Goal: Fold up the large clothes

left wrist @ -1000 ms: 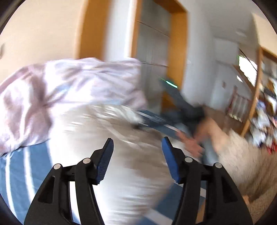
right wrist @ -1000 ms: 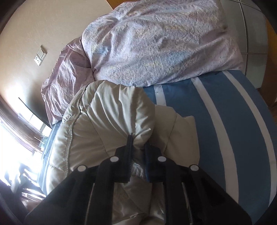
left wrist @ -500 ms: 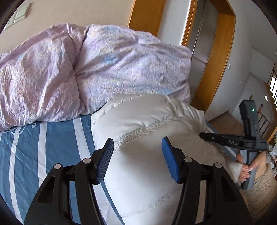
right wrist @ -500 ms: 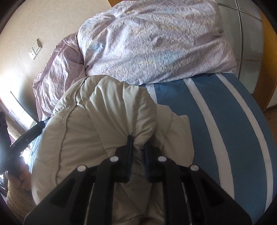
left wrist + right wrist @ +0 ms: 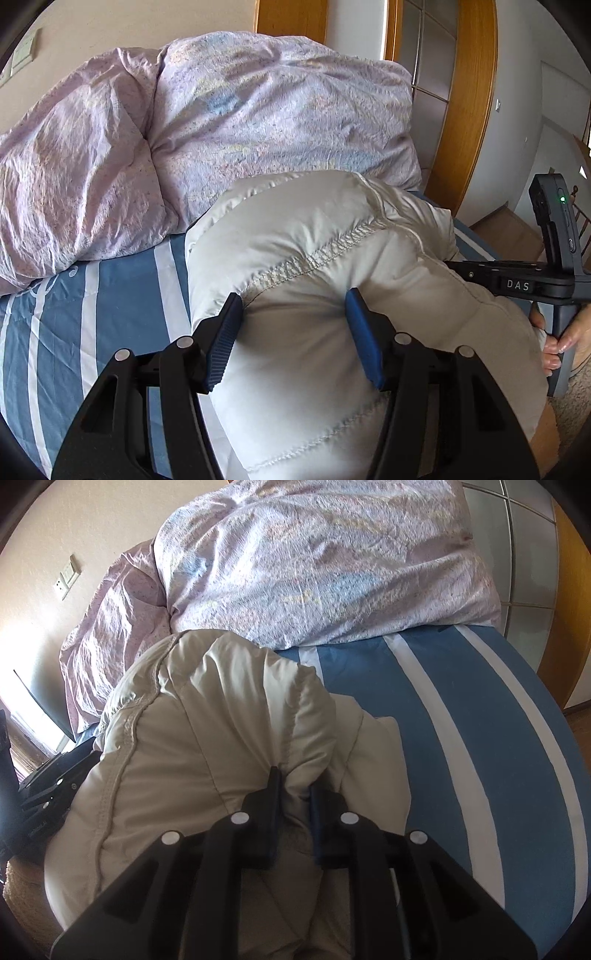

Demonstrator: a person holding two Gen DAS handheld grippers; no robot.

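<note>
Beige coat [image 5: 332,277] on the bed [image 5: 92,314]: left tool [image 5: 293,332] wide astride it, right tool [image 5: 295,797] at 3 o'clock opening, fabric between.

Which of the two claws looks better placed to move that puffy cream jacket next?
Probably the right claw: a fold of the jacket sits pinched between its opening jaws. The left claw only straddles the padding, wide open.

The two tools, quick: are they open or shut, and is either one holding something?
Left tool: open, pads astride a bulge of the puffy cream jacket, not squeezing.
Right tool: pinching a jacket fold, jaws just starting to open.
</note>
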